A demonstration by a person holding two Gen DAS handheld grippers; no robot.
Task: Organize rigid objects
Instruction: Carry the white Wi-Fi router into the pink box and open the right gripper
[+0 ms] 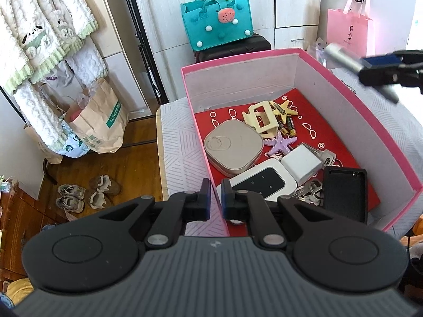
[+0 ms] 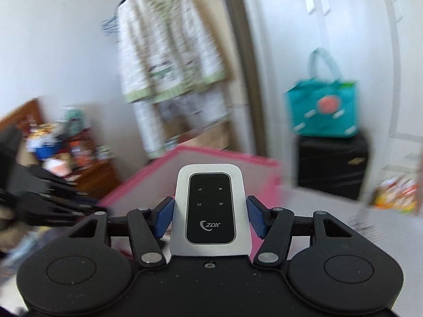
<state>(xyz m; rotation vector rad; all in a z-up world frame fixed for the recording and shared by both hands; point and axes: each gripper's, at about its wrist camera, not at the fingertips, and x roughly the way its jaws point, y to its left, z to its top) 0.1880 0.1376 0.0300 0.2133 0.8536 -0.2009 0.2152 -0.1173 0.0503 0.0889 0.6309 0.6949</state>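
Note:
A pink box [image 1: 391,142] with a red floor holds a beige square device [image 1: 234,146], a white pocket router [image 1: 260,182], a white charger [image 1: 302,165], a black case [image 1: 345,194], keys, hair clips, starfish clips and batteries. My left gripper [image 1: 216,200] is shut on the box's near left wall. My right gripper [image 2: 210,215] is shut on a second white pocket router [image 2: 210,211] with a black face. In the left wrist view the right gripper [image 1: 383,68] hovers over the box's far right corner, with the router [image 1: 343,58] seen edge-on. The pink box [image 2: 224,158] lies ahead, blurred.
The box sits on a grey patterned mattress [image 1: 177,142]. A teal felt bag [image 1: 216,23] stands on a black suitcase [image 1: 238,47] behind. A pink paper bag [image 1: 349,31] hangs at the right. Paper bags [image 1: 103,124] and shoes [image 1: 84,192] are on the wooden floor at the left.

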